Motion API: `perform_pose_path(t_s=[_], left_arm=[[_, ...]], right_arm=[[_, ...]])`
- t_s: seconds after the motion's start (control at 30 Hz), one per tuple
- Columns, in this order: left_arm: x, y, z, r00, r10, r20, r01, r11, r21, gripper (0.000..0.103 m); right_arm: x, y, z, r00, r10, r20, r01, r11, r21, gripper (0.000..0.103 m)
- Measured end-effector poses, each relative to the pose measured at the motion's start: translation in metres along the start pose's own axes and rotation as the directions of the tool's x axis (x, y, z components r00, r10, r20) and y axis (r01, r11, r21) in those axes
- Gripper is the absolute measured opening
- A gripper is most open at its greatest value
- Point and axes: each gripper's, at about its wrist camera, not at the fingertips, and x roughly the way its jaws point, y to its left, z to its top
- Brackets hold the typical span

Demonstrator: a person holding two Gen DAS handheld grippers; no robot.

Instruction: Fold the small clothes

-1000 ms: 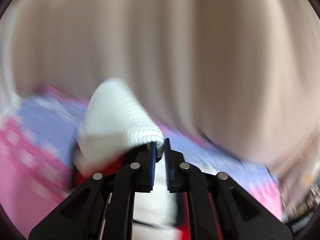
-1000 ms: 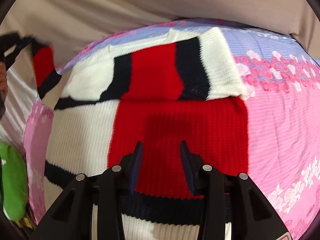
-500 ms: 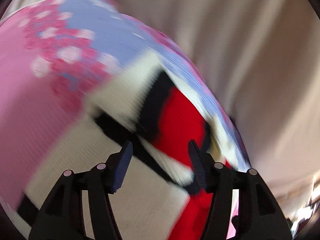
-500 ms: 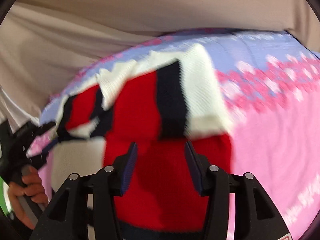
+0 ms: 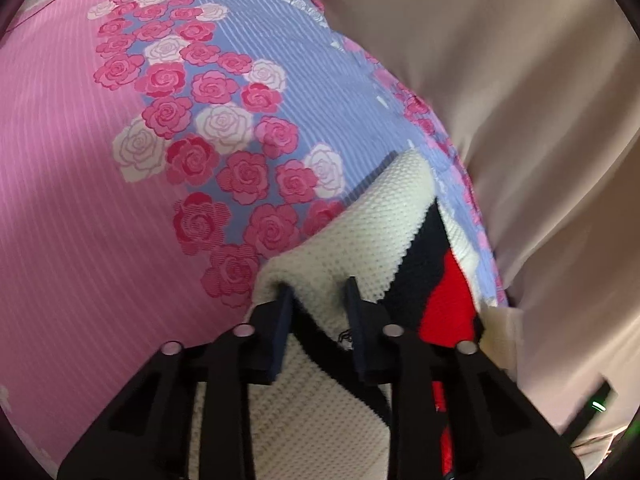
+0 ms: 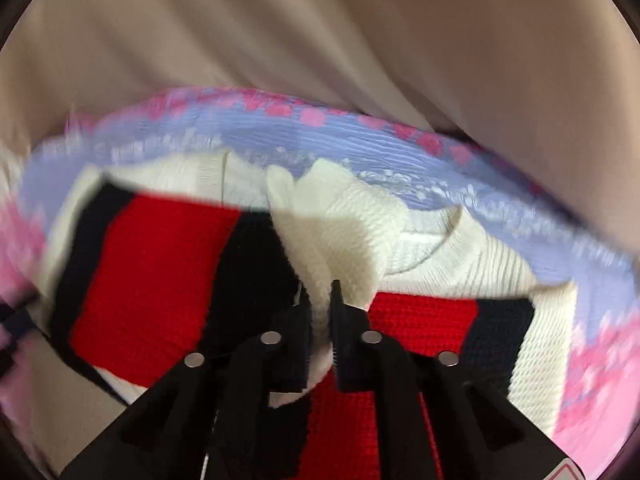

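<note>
A flowered sheet (image 5: 120, 160) carries the sweater (image 6: 160, 264), lying sideways across the right view. Right gripper (image 6: 320, 316) is closing, pinching a white fold near the collar; left gripper (image 5: 318, 292) is closing over the white edge between its jaws.

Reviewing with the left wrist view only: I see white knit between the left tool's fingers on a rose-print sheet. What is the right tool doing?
Observer: The right tool is closing its jaws on a bunched white fold of the red, white and navy knitted sweater.
Operator: Is the neckline visible?
Observer: Yes, the round white ribbed collar lies just right of that fold.
Operator: Anything else?
Observer: A wide red panel edged in navy spreads left of the tool.
</note>
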Motion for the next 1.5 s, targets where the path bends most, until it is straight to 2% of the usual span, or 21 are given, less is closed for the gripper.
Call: perform_pose_path(t_s=[0.1,0.17,0.3,0.37,0.5,0.57,0.6,0.63,0.67,0.73,0.83,0.87,0.9,0.93,0.97,1.03,1.07,1.23,1.3,1.37,1.5], left_arm=[[0.003,0.0,0.0,1.0,-0.003,-0.025,0.003,1.0,0.027,0.02],[0.003,-0.002,-0.005,0.999,-0.009,-0.051,0.01,1.0,0.025,0.021],[0.001,-0.008,-0.02,0.996,-0.037,-0.076,0.037,0.999,0.004,0.024],[0.001,-0.006,-0.027,0.994,-0.065,-0.09,0.063,0.997,-0.034,0.032],[0.009,-0.002,-0.025,0.992,-0.099,-0.083,0.09,0.991,-0.102,0.032],[0.006,0.001,-0.018,0.993,-0.108,-0.038,0.102,0.985,-0.138,0.01],[0.002,0.0,-0.014,0.994,-0.103,-0.019,0.1,0.986,-0.135,0.01],[-0.005,-0.003,-0.009,0.995,-0.104,0.009,0.104,0.987,-0.126,0.01],[-0.01,-0.005,-0.006,0.993,-0.113,0.023,0.115,0.987,-0.115,0.009],[-0.029,-0.016,0.002,0.988,-0.141,0.061,0.145,0.987,-0.066,0.009],[-0.048,-0.021,0.003,0.984,-0.134,0.114,0.135,0.991,0.006,0.009],[-0.046,-0.018,0.002,0.987,-0.116,0.114,0.115,0.993,0.011,0.009],[-0.034,-0.014,-0.001,0.992,-0.082,0.092,0.081,0.997,0.015,0.009],[-0.022,-0.009,-0.004,0.997,-0.039,0.068,0.038,0.999,0.013,0.009],[-0.009,-0.002,-0.009,0.999,-0.005,0.035,0.005,1.0,-0.002,0.009],[-0.003,0.001,-0.015,1.0,0.003,0.023,-0.003,1.0,-0.012,0.009],[-0.005,-0.001,-0.017,0.999,0.007,0.041,-0.007,1.0,0.014,0.009],[-0.002,-0.004,-0.017,0.999,0.015,0.042,-0.016,1.0,0.018,0.009],[-0.001,-0.008,-0.017,0.999,0.024,0.04,-0.026,0.999,0.028,0.009],[-0.001,-0.012,-0.017,0.998,0.035,0.044,-0.037,0.999,0.04,0.009],[0.0,-0.008,-0.019,0.998,0.043,0.054,-0.046,0.997,0.065,0.009]], right_arm=[[-0.052,-0.059,-0.013,0.984,0.137,0.115,-0.162,0.954,0.254,0.007],[-0.062,-0.101,-0.047,0.973,0.199,0.116,-0.23,0.882,0.412,0.007],[-0.018,-0.128,-0.099,0.965,0.258,-0.046,-0.198,0.832,0.518,0.014],[-0.02,-0.137,-0.109,0.953,0.303,0.012,-0.257,0.786,0.562,0.019],[-0.033,-0.157,-0.11,0.962,0.259,0.083,-0.254,0.748,0.614,0.05],[-0.029,-0.172,-0.111,0.967,0.24,0.088,-0.237,0.717,0.656,0.051],[-0.027,-0.178,-0.11,0.968,0.232,0.096,-0.235,0.702,0.673,0.046],[-0.025,-0.18,-0.107,0.968,0.229,0.098,-0.234,0.7,0.675,0.021],[-0.024,-0.181,-0.1,0.968,0.237,0.084,-0.232,0.712,0.662,0.009],[-0.038,-0.178,-0.082,0.955,0.268,0.13,-0.289,0.728,0.622,0.007],[-0.114,-0.165,-0.046,0.861,0.35,0.37,-0.493,0.755,0.432,0.007],[-0.129,-0.162,-0.043,0.842,0.351,0.409,-0.506,0.776,0.376,0.007],[-0.137,-0.16,-0.042,0.847,0.324,0.421,-0.476,0.815,0.331,0.006],[-0.13,-0.161,-0.043,0.875,0.289,0.388,-0.423,0.847,0.323,0.006],[-0.1,-0.168,-0.05,0.924,0.264,0.277,-0.355,0.862,0.363,0.006],[-0.04,-0.184,-0.07,0.975,0.217,0.046,-0.214,0.865,0.454,0.006],[-0.035,-0.186,-0.075,0.976,0.216,0.024,-0.202,0.863,0.463,0.006],[-0.091,-0.183,-0.062,0.923,0.282,0.26,-0.369,0.837,0.404,0.006],[-0.055,-0.18,-0.067,0.963,0.232,0.139,-0.269,0.874,0.404,0.006],[-0.023,-0.184,-0.083,0.975,0.219,0.019,-0.204,0.871,0.447,0.006],[-0.068,-0.182,-0.078,0.93,0.283,0.235,-0.361,0.822,0.44,0.006]])
